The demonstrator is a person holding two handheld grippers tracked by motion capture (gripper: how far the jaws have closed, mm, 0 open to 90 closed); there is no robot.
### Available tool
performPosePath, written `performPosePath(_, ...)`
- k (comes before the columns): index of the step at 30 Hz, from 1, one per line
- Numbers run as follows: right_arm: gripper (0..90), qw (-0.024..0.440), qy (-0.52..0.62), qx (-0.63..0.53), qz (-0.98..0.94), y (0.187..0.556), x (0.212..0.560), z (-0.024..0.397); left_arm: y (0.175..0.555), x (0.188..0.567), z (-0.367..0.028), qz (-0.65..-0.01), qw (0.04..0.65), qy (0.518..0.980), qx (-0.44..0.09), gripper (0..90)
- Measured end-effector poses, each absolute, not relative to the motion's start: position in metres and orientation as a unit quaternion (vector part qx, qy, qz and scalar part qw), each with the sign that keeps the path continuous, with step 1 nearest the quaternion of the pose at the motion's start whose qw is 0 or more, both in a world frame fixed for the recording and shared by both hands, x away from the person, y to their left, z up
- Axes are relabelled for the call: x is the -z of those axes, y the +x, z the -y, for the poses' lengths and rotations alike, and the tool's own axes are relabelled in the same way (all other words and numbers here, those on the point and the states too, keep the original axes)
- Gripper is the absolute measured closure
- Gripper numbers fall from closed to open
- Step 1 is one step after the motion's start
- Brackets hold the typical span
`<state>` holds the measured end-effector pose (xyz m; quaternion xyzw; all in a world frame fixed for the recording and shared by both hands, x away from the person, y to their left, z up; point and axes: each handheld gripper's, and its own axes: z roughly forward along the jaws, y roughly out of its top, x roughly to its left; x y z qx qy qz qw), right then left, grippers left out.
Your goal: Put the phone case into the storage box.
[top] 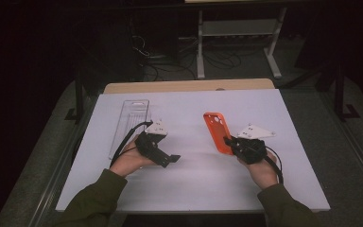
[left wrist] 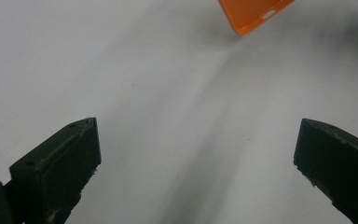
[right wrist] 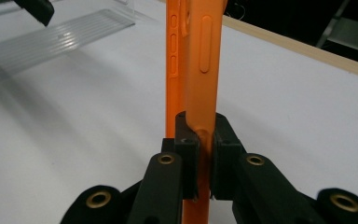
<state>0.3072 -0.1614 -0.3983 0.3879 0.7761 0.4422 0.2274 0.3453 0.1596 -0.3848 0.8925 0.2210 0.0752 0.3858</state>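
While my right claw clamps the near edge of the orange phone case, the case stands on its side edge over the white bench, long axis running away from me toward the far side. In the right gripper view the jaws pinch one side wall of the case low down, buttons cutouts facing up the frame. My left claw is spread wide and empty, jaws hanging over bare bench, with a corner of the case at the top of its view. From above, the left claw sits well apart from the case, pointing roughly toward it, so the case lies to its right. Clear plastic package tray lies flat at far left, just beyond the left hand. Left hand is nearer the tray, right hand has the case. My guess: next move either brings the case across to the tray or the left claw over to take the free end.
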Motion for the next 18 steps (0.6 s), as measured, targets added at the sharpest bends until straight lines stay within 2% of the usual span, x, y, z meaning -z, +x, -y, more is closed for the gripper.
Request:
performPosePath(10, 82.7, 0.211, 0.414, -0.472, -0.749, 0.299, 0.397, 0.173, 0.346, 0.382, -0.162, -0.231, 0.403, 0.883, -0.076, 0.0)
performPosePath(18, 82.7, 0.220, 0.407, -0.479, -0.746, 0.298, 0.398, 0.173, 0.347, 0.380, -0.164, -0.232, 0.413, 0.877, -0.077, 0.0)
